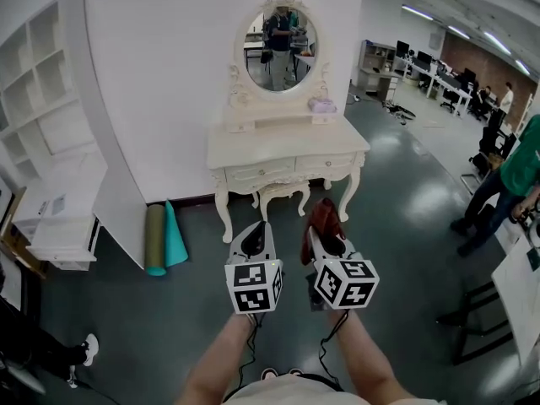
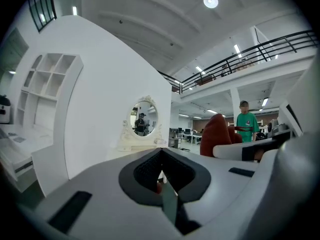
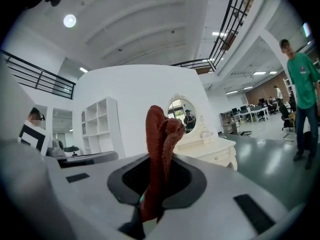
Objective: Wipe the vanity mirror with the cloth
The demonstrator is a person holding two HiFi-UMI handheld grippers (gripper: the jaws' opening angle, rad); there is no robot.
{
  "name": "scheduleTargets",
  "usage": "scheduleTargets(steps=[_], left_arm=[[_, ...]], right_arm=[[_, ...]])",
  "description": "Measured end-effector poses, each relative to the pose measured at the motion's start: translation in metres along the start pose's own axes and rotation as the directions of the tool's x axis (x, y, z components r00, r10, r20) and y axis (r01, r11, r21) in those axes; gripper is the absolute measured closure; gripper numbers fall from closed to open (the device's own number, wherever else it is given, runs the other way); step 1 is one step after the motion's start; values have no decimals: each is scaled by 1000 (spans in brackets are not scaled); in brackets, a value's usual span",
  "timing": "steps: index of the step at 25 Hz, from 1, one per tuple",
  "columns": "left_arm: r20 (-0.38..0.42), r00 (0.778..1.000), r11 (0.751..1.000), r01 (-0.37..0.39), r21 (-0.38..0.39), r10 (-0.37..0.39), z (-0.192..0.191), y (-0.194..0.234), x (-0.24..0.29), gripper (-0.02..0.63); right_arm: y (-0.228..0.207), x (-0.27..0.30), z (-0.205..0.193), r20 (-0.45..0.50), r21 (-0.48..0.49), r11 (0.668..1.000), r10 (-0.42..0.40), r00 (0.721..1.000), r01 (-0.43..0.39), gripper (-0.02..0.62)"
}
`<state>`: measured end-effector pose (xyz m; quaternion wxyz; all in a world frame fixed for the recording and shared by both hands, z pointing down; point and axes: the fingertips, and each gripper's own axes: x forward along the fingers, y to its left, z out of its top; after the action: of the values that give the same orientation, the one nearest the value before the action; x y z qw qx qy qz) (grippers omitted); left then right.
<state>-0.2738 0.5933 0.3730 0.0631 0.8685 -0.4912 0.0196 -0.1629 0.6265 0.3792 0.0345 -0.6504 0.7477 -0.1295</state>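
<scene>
**A:** Fingers (image 3: 225, 199) on our right gripper (image 1: 323, 236) are pinched tight on the cloth (image 1: 325, 215). Our left gripper (image 1: 256, 230) is closed on nothing.

**B:** So we're on the approach. The vanity mirror (image 1: 281, 49) is above the counter (image 1: 287, 146), well ahead. Next we probably walk up and lift the cloth to the glass.

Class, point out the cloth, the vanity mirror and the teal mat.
cloth (image 3: 157, 151): right gripper view, its folded middle.
vanity mirror (image 1: 281, 51): head view, centre of the glass.
teal mat (image 1: 174, 238): head view, its middle.
</scene>
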Motion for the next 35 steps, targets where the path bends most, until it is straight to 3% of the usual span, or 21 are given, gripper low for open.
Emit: scheduleTargets(steps=[8,16,35], left_arm=[[-42,999,999,9,-33,-11,-25,23,21,601],[-45,999,999,-5,-40,3,-25,45,73,600],[-38,997,998,-63,-11,62,13,66,319,601]], right_arm=[[-18,16,-26,-44,20,997,-69,997,69,537],[-45,68,-14,-38,13,997,-81,996,82,537],[-172,280,47,-70,3,1000,3,998,-3,537]])
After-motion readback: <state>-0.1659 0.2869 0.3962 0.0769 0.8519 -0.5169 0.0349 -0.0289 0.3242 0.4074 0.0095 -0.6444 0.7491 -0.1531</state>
